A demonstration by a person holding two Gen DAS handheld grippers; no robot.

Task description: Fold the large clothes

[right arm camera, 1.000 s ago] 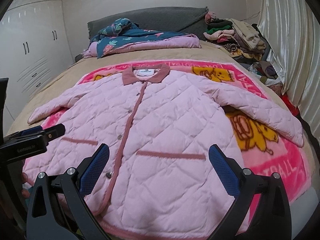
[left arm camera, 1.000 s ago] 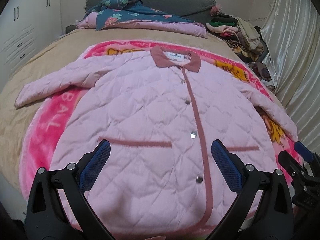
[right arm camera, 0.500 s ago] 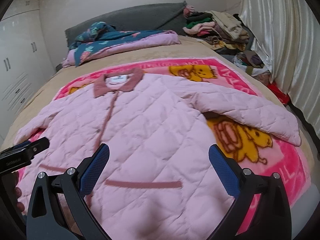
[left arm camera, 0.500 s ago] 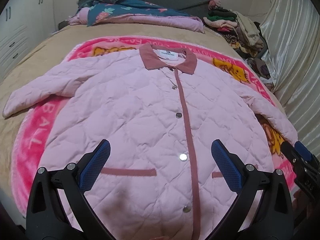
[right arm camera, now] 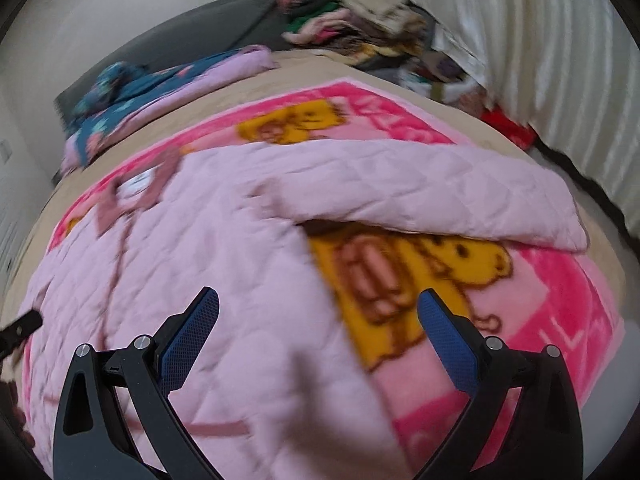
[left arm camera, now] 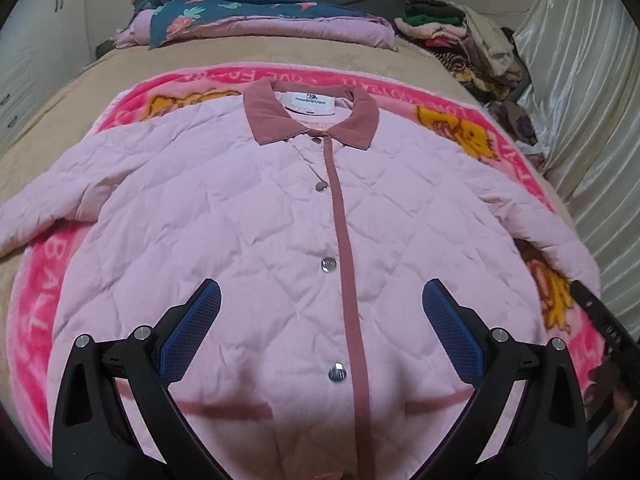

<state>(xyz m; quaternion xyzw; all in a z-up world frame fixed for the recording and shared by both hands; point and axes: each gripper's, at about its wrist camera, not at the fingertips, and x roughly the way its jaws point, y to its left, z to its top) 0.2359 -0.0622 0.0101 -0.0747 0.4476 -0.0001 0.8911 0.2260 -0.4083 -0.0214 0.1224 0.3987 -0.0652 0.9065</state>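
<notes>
Both my sets of jaws stand wide apart and hold nothing. The left gripper (left arm camera: 320, 320) hovers over the lower front of the pink quilted jacket (left arm camera: 248, 240), its blue pads either side of the rose-coloured button placket (left arm camera: 344, 248), just above the two pocket trims. I read that as lining up on the garment's centre line before choosing a fold. The right gripper (right arm camera: 318, 328) hangs over the jacket's right side edge, one pad over the quilting and the other over the yellow bear print on the pink fleece blanket (right arm camera: 560, 320). That view is smeared by motion, so fine detail there is uncertain.

The jacket lies face up and buttoned, spread flat on the blanket in the middle of the bed (left arm camera: 120, 92), collar (left arm camera: 312, 120) towards the head edge, hem towards the foot edge where I stand. Both sleeves are stretched out sideways, the right sleeve (right arm camera: 440, 196) reaching towards the curtain-side edge of the bed. Laid out like this, every seam is reachable and nothing is doubled over, so I judge no fold is made yet.

A folded floral quilt (left arm camera: 240, 16) sits along the head edge, and a heap of other clothes (left arm camera: 460, 36) fills the head corner by the curtain (left arm camera: 580, 100), well apart from my work. My likely first move is bringing the right sleeve inward across the chest.
</notes>
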